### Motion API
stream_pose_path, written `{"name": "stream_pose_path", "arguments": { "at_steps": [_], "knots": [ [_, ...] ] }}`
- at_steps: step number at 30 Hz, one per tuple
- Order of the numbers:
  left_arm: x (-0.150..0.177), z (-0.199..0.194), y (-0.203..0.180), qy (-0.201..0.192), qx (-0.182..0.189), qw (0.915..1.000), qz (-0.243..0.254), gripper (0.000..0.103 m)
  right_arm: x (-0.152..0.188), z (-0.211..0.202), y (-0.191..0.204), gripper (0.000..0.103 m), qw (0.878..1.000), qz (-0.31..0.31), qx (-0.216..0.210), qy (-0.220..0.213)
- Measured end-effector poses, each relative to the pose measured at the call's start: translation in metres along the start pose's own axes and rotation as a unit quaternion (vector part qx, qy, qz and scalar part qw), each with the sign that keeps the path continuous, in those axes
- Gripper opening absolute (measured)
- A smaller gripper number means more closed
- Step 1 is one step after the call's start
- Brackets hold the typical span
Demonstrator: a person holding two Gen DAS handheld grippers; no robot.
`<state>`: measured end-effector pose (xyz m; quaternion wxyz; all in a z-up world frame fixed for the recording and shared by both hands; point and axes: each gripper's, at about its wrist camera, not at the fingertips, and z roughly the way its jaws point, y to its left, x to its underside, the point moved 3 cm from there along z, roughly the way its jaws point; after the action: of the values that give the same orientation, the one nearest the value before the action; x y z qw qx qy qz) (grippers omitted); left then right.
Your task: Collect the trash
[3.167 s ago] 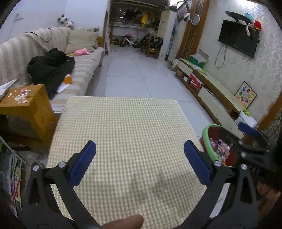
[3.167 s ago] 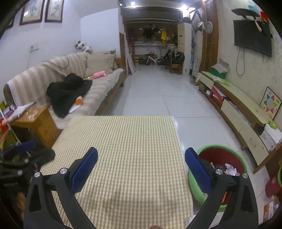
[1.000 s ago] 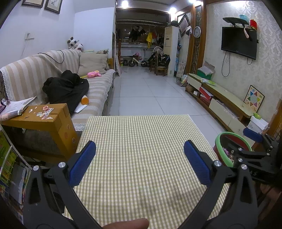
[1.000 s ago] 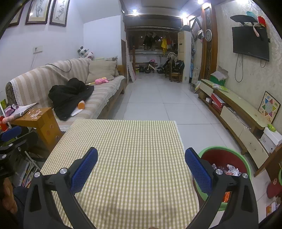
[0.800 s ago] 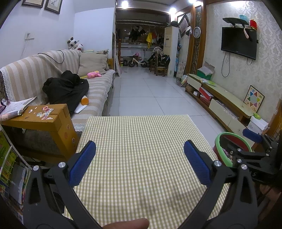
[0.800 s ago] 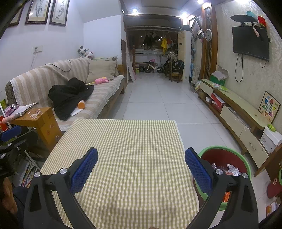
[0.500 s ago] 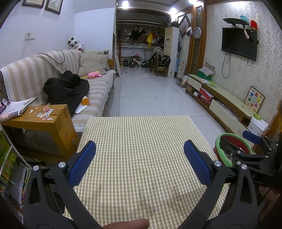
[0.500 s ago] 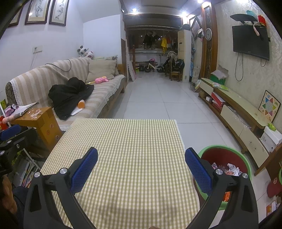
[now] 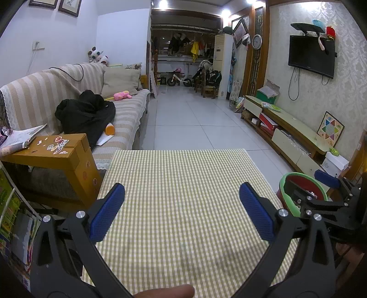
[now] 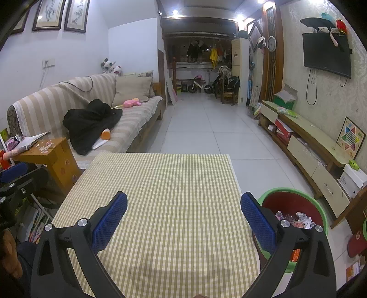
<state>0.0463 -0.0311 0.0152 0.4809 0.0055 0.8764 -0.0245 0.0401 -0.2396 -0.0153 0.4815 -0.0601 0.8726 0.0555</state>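
Both sets of jaws are spread wide and grasping nothing: the left gripper (image 9: 182,211) and right gripper (image 10: 183,220) hover level over the checked cloth on the bench (image 10: 165,183), which shows no litter. The trash (image 10: 296,217) sits in the green-rimmed red bin (image 10: 321,212) on the floor just beside the bench's right edge. Judging by that, collection looks done or nearly so; the sensible thing is to scan the cloth edges, floor and sofa (image 9: 128,114) before committing, keeping jaws released until a piece is centred between the pads.

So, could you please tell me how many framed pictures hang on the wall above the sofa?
3, side by side at the top left of the right wrist view: left, middle, right. The image edge crops the leftmost; more may be hidden.
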Motion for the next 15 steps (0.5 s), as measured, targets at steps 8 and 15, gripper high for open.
{"name": "stream_pose_path", "arguments": {
  "at_steps": [8,15],
  "knots": [
    [0.0005,-0.0002,0.0003,0.000,0.000,1.0000,-0.001,0.098,0.0003,0.0001,0.0009,0.096,1.000,0.000,0.000,0.000],
    [0.0014,-0.0017,-0.0005,-0.002,0.002,1.0000,-0.006,0.098,0.0002,0.0003,0.0014,0.096,1.000,0.000,0.000,0.001]
  ]
}}
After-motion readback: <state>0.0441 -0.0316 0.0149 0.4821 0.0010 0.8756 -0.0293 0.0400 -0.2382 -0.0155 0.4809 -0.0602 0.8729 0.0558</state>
